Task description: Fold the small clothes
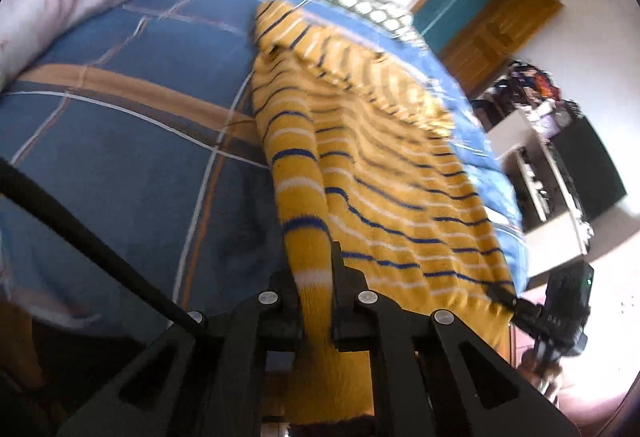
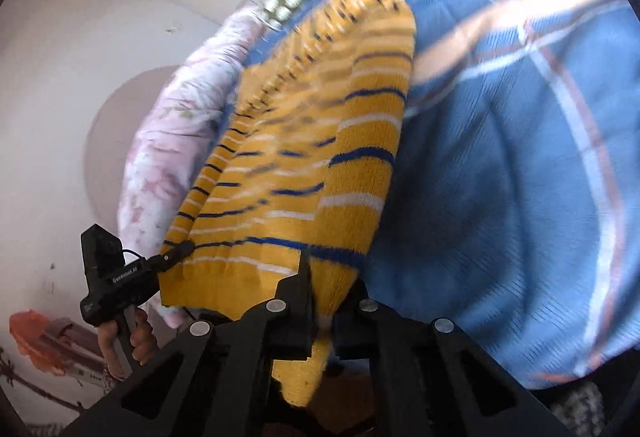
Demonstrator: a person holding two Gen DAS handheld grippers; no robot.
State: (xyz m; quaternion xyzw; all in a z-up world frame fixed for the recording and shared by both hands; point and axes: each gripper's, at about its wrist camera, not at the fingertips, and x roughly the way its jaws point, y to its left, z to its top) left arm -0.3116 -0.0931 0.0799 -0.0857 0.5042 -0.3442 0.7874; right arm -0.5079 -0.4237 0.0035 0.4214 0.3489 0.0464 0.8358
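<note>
We hold the sweater by its near hem with 2 claws: left claw clamped on 1 corner, right claw clamped on the other. Its long axis runs straight away from us across the bed, the far end resting there.

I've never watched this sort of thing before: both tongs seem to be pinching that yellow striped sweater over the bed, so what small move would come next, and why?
Probably carry both pinched corners forward, towards the sweater's far end. The left tongs and right tongs are each shut on the sweater, whose near end is raised while the rest lies flat on the blue bedspread, so laying it over would make the fold.
</note>
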